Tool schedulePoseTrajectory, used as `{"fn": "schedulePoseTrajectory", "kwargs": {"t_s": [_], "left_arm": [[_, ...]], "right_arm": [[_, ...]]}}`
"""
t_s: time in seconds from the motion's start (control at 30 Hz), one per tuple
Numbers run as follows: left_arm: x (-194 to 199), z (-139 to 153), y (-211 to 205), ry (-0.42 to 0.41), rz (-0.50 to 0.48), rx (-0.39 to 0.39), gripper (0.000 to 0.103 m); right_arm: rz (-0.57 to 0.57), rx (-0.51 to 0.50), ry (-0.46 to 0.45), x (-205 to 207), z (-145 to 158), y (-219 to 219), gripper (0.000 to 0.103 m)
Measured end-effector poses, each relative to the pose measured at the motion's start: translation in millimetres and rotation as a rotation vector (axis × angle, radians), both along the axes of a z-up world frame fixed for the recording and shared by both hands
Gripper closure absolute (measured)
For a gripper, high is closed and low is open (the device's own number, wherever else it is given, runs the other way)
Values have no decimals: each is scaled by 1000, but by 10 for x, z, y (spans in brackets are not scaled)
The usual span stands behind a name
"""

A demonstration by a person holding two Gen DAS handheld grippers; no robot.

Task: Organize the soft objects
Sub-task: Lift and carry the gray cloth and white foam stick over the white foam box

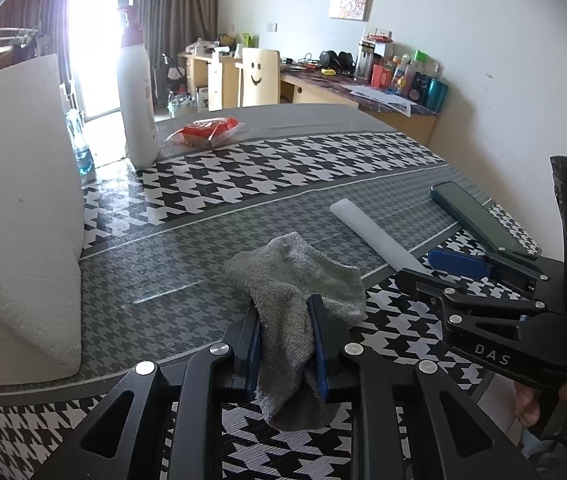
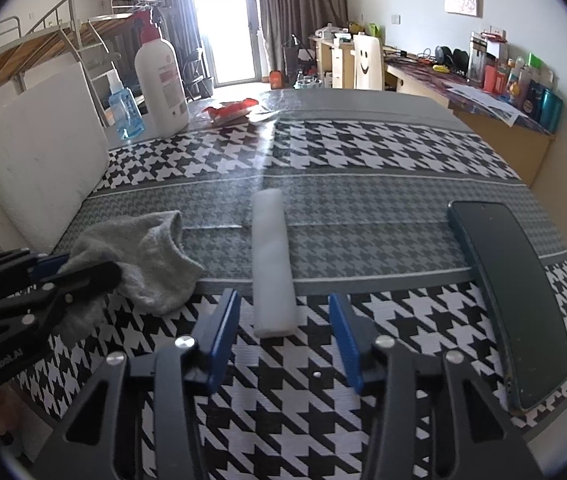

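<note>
sock (image 1: 295, 280): plain grey, fuzzy knit. foam stick (image 2: 273, 264): translucent white. phone (image 2: 515, 300): dark green-black, no pattern. desk (image 2: 363, 148) cover: bands of black-and-white houndstooth, large print, with a grey band of fine houndstooth between them and thin pale lines at the borders; far edge plain grey. left claw (image 1: 285, 340): black frame, blue pads, silver rivets. right claw (image 2: 283, 336): same black and blue. foam block (image 1: 15, 208): white. tall bottle (image 1: 136, 92): white, red cap. small bottle (image 2: 123, 110): clear blue. packet (image 1: 207, 128): red and white. chair (image 1: 259, 76): pale wood with a black smiley.
</note>
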State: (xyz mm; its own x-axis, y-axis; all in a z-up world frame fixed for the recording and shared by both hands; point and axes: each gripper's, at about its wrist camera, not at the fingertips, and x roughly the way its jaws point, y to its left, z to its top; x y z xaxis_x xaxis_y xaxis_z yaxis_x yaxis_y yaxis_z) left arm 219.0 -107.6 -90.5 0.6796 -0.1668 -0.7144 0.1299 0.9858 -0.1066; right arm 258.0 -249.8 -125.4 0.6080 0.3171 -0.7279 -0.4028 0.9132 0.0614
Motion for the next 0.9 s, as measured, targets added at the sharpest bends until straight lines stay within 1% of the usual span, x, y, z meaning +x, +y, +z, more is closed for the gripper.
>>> {"fn": "schedulePoseTrajectory", "kwargs": {"t_s": [0.03, 0.1, 0.2, 0.23, 0.27, 0.3, 0.37, 0.43, 0.5, 0.53, 0.57, 0.7, 0.9], "left_arm": [[-5, 1, 9, 0, 1, 0, 80], [-11, 3, 19, 1, 0, -3, 80], [-29, 17, 37, -3, 1, -6, 80], [-34, 20, 42, -5, 3, -4, 80], [-34, 22, 46, -3, 4, -4, 80], [-39, 26, 50, -3, 4, -5, 80], [-63, 41, 56, -11, 2, -3, 80], [-87, 56, 65, -15, -1, -6, 80], [-113, 77, 68, -23, -2, -4, 80], [-116, 86, 66, -24, -4, -4, 80], [-123, 100, 67, -27, -5, -5, 80], [-161, 179, 78, -54, -8, -6, 80], [-215, 232, 111, -68, 2, -8, 80]], "right_arm": [[-2, -12, -4, -5, -1, 15, 55], [-9, -36, -12, -17, -1, 48, 63], [-13, -44, -15, -25, -2, 49, 68], [-16, -54, -18, -27, -2, 60, 68], [-16, -70, -24, -39, -3, 83, 71], [-11, -76, -26, -46, -1, 104, 76], [-10, -83, -27, -54, -2, 130, 79], [-16, -75, -21, -47, -3, 115, 80], [-20, -70, -20, -47, 1, 108, 83], [-25, -63, -20, -51, 11, 107, 84], [-34, -45, -22, -52, 35, 91, 89], [-30, -24, -29, -79, 103, 96, 91], [-19, -7, -47, -158, 186, 125, 91]]}}
